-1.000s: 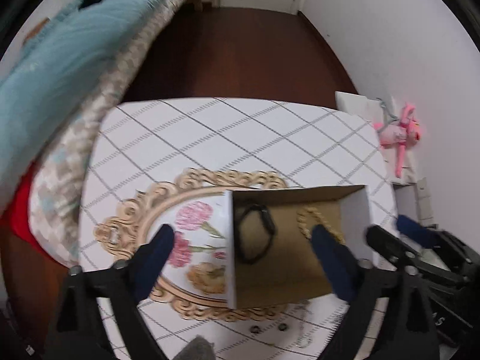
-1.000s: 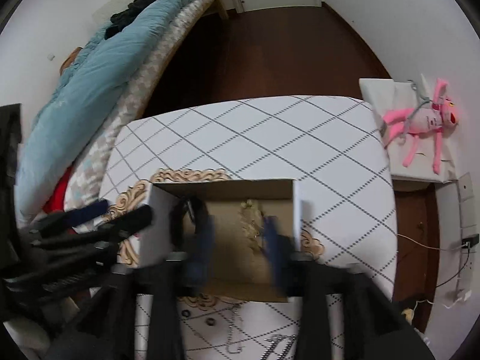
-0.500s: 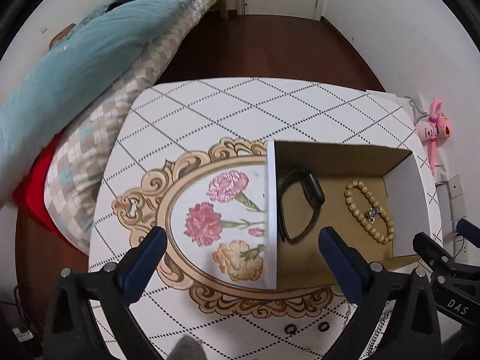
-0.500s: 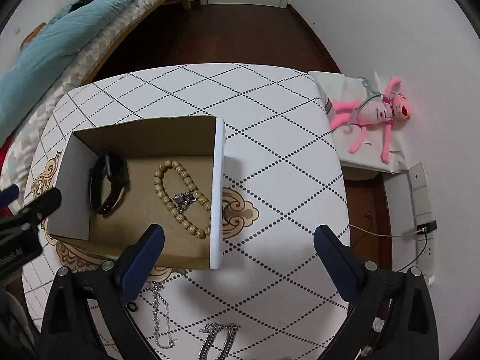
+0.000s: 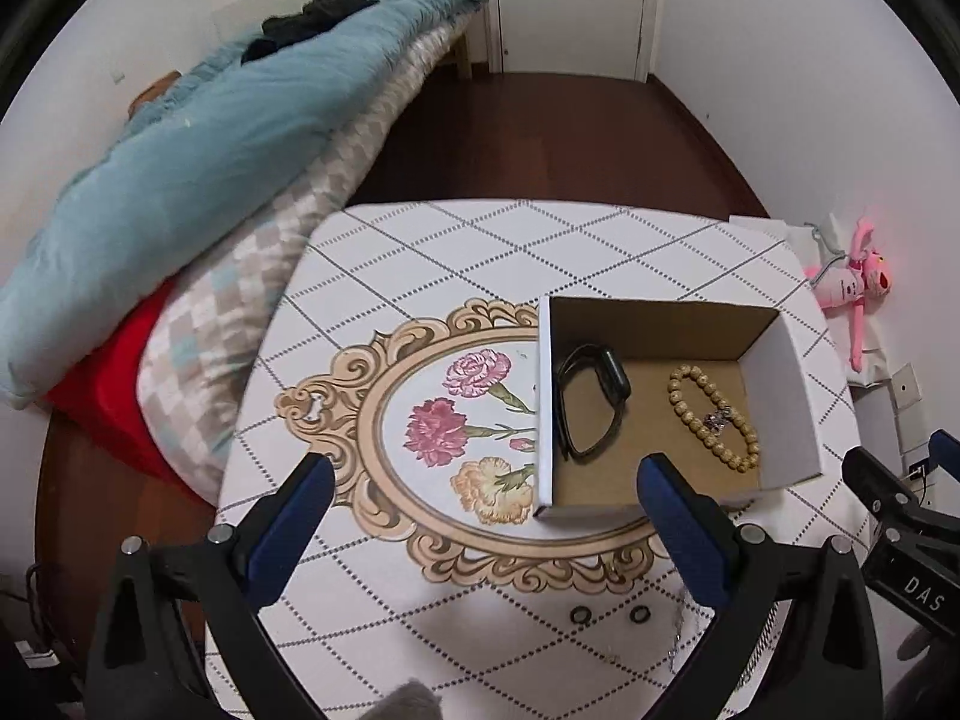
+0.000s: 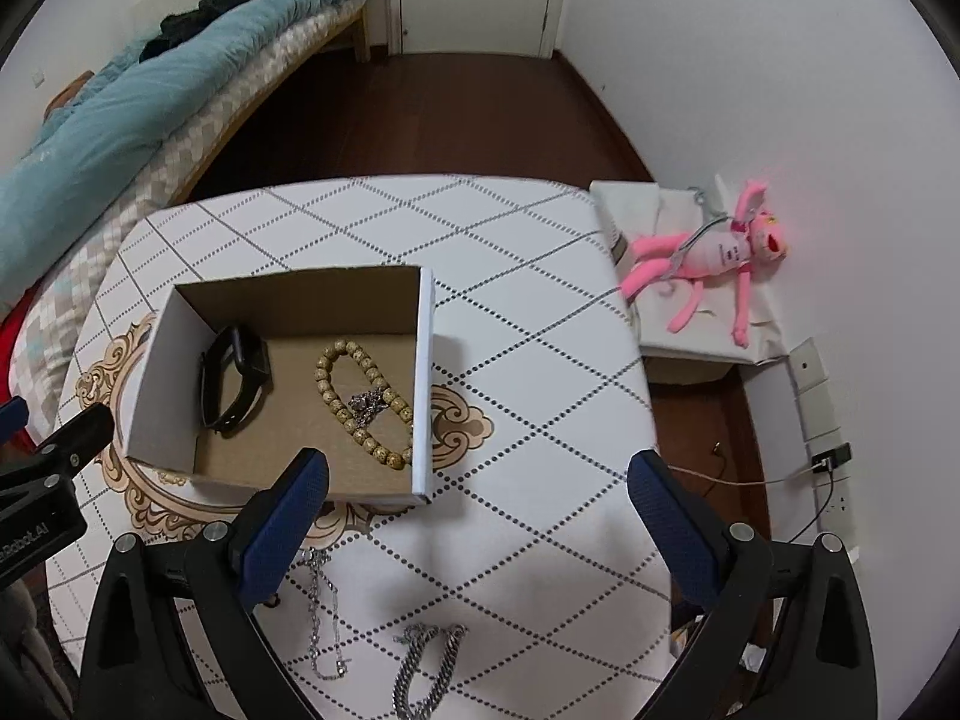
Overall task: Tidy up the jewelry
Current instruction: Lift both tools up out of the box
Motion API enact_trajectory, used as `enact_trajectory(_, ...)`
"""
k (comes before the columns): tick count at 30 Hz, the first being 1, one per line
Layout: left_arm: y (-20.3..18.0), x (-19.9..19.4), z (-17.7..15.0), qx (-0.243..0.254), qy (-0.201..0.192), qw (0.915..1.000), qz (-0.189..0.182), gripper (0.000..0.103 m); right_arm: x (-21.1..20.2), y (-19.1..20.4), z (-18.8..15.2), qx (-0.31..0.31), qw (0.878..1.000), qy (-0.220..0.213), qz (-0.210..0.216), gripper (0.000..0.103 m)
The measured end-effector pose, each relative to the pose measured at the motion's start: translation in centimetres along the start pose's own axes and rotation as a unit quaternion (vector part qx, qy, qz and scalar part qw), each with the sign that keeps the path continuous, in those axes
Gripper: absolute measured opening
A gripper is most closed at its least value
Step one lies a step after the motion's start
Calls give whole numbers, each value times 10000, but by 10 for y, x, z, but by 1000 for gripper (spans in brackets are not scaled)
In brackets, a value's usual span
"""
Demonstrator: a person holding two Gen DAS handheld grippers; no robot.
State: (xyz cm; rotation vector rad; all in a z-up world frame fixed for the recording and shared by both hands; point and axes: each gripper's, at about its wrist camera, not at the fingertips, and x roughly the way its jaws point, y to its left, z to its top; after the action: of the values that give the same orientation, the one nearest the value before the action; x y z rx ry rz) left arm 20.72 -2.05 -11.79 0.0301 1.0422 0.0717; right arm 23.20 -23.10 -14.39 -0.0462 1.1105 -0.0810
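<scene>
An open cardboard box (image 5: 786,402) (image 6: 425,384) stands on the patterned table. Inside lie a black watch band (image 5: 591,402) (image 6: 234,384) and a tan bead bracelet (image 5: 714,417) (image 6: 360,402) with a small silver piece on it. My left gripper (image 5: 486,489) hangs open over the floral print, nothing between its fingers. My right gripper (image 6: 477,477) is open above bare tabletop right of the box, holding nothing. Two small rings (image 5: 609,614) lie near the front edge. A thin silver chain (image 6: 321,618) and a thick silver chain (image 6: 423,669) lie in front of the box.
A bed with a blue quilt (image 5: 198,138) runs along the table's left side. A pink plush toy (image 6: 714,252) lies on a white stand right of the table. Wall sockets and a cable (image 6: 822,462) sit low on the right wall.
Both grippers pulled back from the box and swung apart, left one leftwards, right one rightwards. The right jaws, narrow and blurred over the box a second ago, now stand wide. The bead bracelet lies in the box.
</scene>
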Motion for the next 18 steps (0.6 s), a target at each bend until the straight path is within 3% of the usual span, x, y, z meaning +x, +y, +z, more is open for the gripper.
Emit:
enact_trajectory(11,0,-64,-10,0,-467,9986,-247,103,-83,-20,-21,291,9969,-735,-23,101)
enact_trajectory(18,-5,-87,-20,105,-517,9980,-337,103,-128,-26,-30,360,9935,-1074,127,101)
